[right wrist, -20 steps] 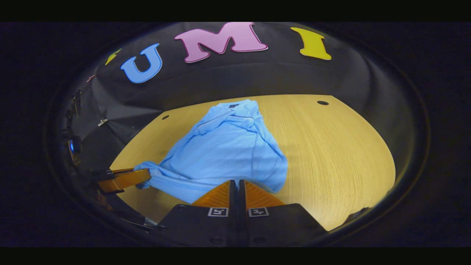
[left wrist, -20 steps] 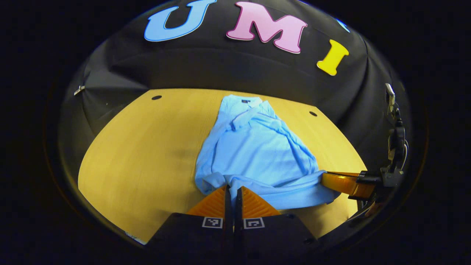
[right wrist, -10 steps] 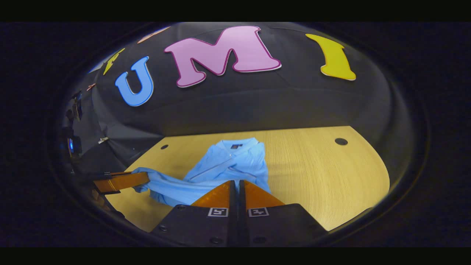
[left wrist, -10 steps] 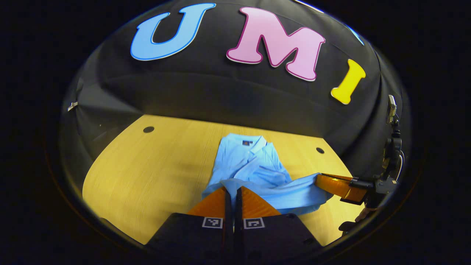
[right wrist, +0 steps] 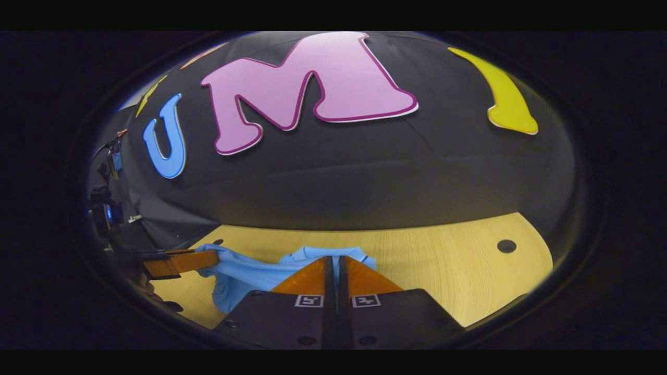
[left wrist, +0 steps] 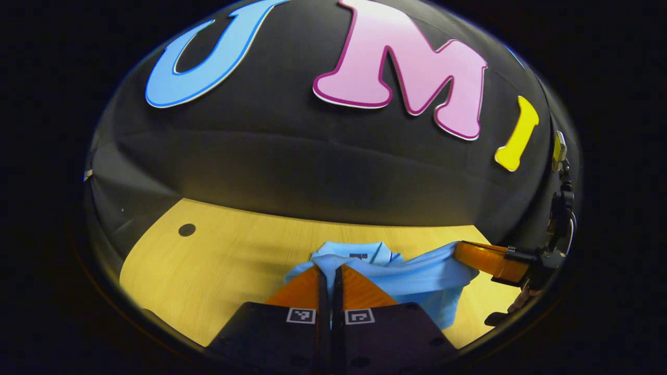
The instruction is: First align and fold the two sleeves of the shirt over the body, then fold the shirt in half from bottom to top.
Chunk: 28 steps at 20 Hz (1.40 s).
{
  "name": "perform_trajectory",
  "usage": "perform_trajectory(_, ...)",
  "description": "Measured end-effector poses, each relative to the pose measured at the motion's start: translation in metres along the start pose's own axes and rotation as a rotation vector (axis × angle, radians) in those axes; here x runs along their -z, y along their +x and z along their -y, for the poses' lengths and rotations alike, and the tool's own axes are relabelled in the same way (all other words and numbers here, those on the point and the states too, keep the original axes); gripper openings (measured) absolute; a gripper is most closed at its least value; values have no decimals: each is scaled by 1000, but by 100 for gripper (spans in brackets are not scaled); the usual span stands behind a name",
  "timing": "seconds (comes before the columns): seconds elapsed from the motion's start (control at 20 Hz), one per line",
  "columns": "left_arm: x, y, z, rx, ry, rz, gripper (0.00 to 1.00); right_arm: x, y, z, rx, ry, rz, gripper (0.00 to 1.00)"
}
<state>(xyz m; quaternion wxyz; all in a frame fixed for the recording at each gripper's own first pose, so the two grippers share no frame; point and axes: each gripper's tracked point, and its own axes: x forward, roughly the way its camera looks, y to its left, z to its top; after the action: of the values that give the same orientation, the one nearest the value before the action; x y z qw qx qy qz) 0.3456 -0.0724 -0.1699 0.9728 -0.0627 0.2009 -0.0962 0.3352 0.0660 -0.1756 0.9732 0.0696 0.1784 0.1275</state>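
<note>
A light blue shirt point(left wrist: 411, 281) lies on the wooden table point(left wrist: 234, 260) with its collar toward the wall. Its bottom hem is lifted and carried over the body up near the collar. My left gripper point(left wrist: 329, 272) is shut on one corner of the hem, the cloth pinched between its fingers. In the left gripper view, the right gripper point(left wrist: 471, 256) holds the other hem corner at the right. In the right gripper view, the shirt point(right wrist: 245, 273) hangs between my right gripper point(right wrist: 333, 261), shut on the hem, and the left gripper point(right wrist: 200, 258) farther left.
The black booth wall point(left wrist: 312, 172) stands close behind the table's far edge. Two dark round holes point(left wrist: 186, 229) point(right wrist: 506, 246) sit in the tabletop near its back corners. Bare wood point(right wrist: 443, 271) stretches to the right of the shirt in the right gripper view.
Both grippers have carried the shirt's bottom hem forward over the body toward the collar. The wall has grown larger in both views and less of the shirt shows.
</note>
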Motion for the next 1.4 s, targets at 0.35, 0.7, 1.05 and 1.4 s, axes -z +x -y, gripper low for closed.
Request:
perform_trajectory(0.35, 11, 104, -15, 84, 13, -3, 6, 28, 84, 36, 70, 8, -43, 3)
perform_trajectory(0.7, 51, 137, -31, -20, 57, -42, 23, 69, 111, 48, 110, -75, -84, 21)
perform_trajectory(1.05, 4, 69, -5, -6, 144, 135, 100, 32, 45, 48, 146, -75, 46, 93)
perform_trajectory(1.4, -27, -77, 43, 19, 190, 289, 99, -17, -85, 28, 227, -73, 170, 98)
